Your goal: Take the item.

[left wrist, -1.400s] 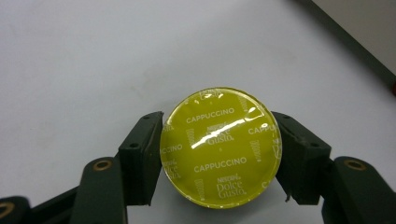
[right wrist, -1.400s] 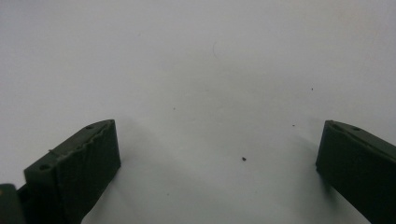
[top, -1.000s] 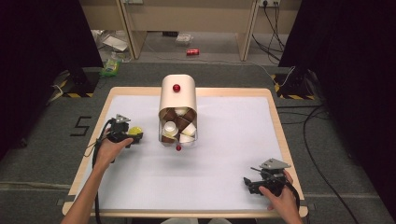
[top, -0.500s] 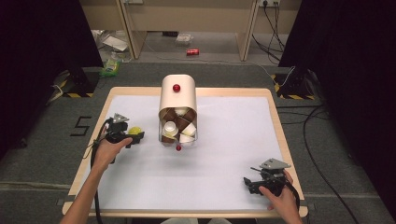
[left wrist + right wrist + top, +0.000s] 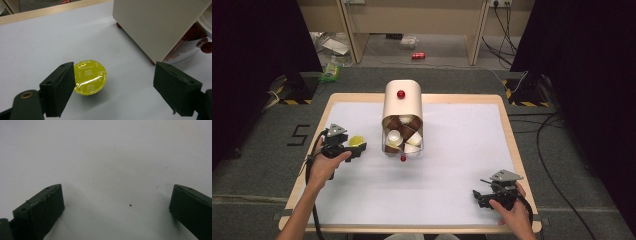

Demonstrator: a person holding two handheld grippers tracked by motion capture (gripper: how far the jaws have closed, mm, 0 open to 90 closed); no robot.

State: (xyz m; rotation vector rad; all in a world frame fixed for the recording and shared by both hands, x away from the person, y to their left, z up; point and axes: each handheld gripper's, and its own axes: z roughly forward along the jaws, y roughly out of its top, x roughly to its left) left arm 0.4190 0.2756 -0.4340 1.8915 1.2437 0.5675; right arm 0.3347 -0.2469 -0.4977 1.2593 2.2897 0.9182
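Observation:
A yellow foil-topped capsule (image 5: 90,77) lies lid up on the white table cover, to the left of the cream capsule holder (image 5: 402,105). My left gripper (image 5: 115,75) hovers just above it. Its jaws have just been opening and now stand wide, with the capsule low beside the left pad (image 5: 62,87), free of both pads. In the high view the left gripper (image 5: 358,148) sits at the table's left with the capsule (image 5: 356,140) at its tip. My right gripper (image 5: 478,196) rests open near the front right edge; the right gripper (image 5: 116,195) has only bare cover between its jaws.
The holder carries a red knob (image 5: 401,94) on top, and its open front shows several white and brown capsules (image 5: 404,135). A second red knob (image 5: 403,158) sits at its base. The wooden table rim (image 5: 512,145) frames the cover. Cables trail from both grippers.
The left gripper's jaws have come apart and the hand has lifted slightly away from the yellow capsule, which stays in its spot. The right hand has not moved.

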